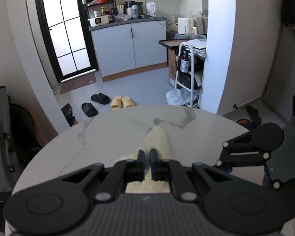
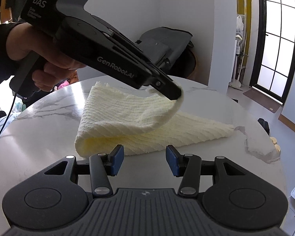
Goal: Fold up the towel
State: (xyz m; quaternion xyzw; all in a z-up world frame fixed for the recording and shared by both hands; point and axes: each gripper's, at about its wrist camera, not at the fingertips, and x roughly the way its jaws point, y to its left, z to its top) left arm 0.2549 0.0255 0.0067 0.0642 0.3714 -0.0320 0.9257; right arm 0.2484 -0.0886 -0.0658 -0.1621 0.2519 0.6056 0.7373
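A pale yellow ribbed towel [image 2: 127, 122] lies on the round white marble table [image 2: 39, 137], with one layer doubled over the rest. My left gripper [image 2: 176, 96] is shut on a lifted edge of the towel and holds it over the lower layer; a person's hand grips its handle. In the left wrist view the towel [image 1: 157, 139] runs away from the shut left gripper [image 1: 147, 154]. My right gripper [image 2: 144, 155] stands open just in front of the towel's near edge, with nothing between its blue pads [image 2: 118, 157].
The table edge [image 1: 68, 129] curves round in front of the floor, where slippers [image 1: 120, 101] lie. A grey bag [image 2: 163, 47] sits on a chair behind the table. Kitchen cabinets [image 1: 131, 47] and a white rack [image 1: 186, 74] stand farther off.
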